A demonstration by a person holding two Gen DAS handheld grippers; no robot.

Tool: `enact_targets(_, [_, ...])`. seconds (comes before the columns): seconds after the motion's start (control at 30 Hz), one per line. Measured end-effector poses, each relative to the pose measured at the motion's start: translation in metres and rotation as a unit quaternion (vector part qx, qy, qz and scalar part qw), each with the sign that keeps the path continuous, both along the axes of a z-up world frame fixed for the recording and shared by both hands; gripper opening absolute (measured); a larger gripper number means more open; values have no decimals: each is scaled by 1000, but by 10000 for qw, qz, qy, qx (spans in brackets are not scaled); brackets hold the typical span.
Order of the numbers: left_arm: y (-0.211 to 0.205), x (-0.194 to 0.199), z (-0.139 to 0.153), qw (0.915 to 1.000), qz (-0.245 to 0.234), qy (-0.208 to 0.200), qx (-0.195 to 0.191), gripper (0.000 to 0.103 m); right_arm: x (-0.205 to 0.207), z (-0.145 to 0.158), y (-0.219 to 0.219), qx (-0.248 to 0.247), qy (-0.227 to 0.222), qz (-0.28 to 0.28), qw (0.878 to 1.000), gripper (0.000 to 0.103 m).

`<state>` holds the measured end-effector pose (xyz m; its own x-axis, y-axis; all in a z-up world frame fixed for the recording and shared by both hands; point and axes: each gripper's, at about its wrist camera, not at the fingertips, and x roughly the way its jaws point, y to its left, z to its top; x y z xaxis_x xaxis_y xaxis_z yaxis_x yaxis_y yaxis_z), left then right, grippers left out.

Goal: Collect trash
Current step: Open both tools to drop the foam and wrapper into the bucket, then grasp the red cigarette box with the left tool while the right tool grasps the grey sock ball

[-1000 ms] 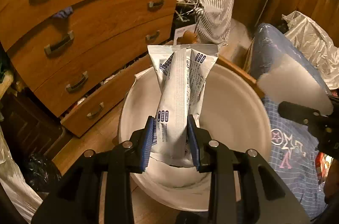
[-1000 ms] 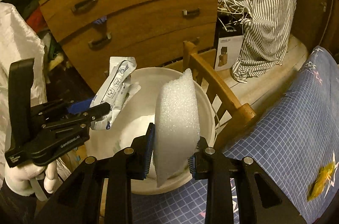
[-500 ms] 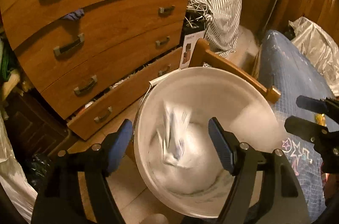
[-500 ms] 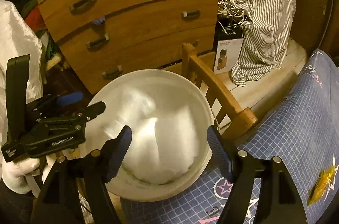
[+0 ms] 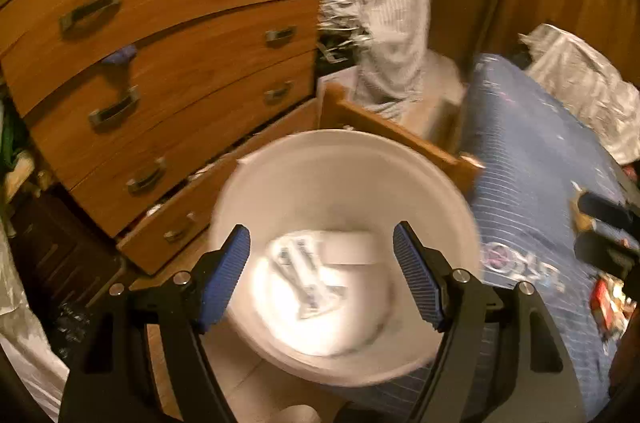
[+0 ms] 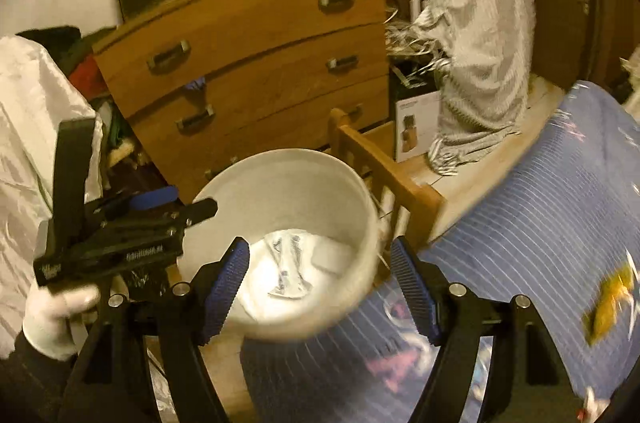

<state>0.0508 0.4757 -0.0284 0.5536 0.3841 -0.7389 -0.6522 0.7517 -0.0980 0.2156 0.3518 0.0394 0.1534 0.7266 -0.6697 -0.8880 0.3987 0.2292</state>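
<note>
Yellow wrapper [image 6: 608, 303] on blue bedcover [image 6: 540, 223], lower right of frame, long axis tilted | nearer right hand-held gripper [image 6: 320, 283], spread, empty | left hand-held gripper [image 5: 322, 273] spread over white bucket [image 5: 280, 159]

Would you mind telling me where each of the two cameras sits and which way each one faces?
Left wrist: on the left gripper, looking down into the white bucket; own open blue-padded fingers show, right gripper at the edge.
Right wrist: on the right gripper, facing the same bucket from over the blue bedcover; own open fingers show, plus the left gripper and gloved hand.
Shared: bucket, wrapper inside, chest of drawers.
</note>
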Motion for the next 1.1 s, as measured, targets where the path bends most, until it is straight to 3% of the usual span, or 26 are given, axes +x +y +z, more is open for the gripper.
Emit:
enact_targets(0.13, [-57, 24, -6, 9979, -643, -19, -47, 71, -5, -20, -96, 158, -91, -507, 9985, 74])
enact_targets(0.3, [-145, 66, -27, 9858, -1664, 114, -187, 71, -6, -57, -232, 115, -149, -1348, 9907, 73])
enact_targets(0.47, [-214, 92, -55, 9709, -2346, 305, -376, 71, 11, -92, -354, -256, -431, -2381, 9699, 73])
enact_targets(0.53, [-241, 100, -65, 9641, -2594, 417, -385, 71, 22, -105, -381, -412, -423, -2654, 9623, 72])
enact_targets(0.67, [-277, 110, -75, 9546, -2909, 538, -361, 71, 52, -116, -398, -258, -197, -2489, 9680, 58])
enact_targets(0.77, [-287, 115, -80, 9528, -2944, 608, -436, 71, 83, -120, -380, -227, 126, -2194, 9753, 57])
enact_targets(0.87, [-290, 114, -86, 9522, -2934, 677, -510, 71, 110, -138, -356, -578, 580, -1806, 9801, 58])
enact_targets(0.93, [-288, 112, -88, 9529, -2895, 701, -564, 71, 109, -138, -345, -675, 614, -1858, 9784, 58])
enact_targets(1.1, [-277, 106, -91, 9561, -2779, 681, -631, 72, 76, -127, -327, -79, 1292, -1326, 9827, 59])
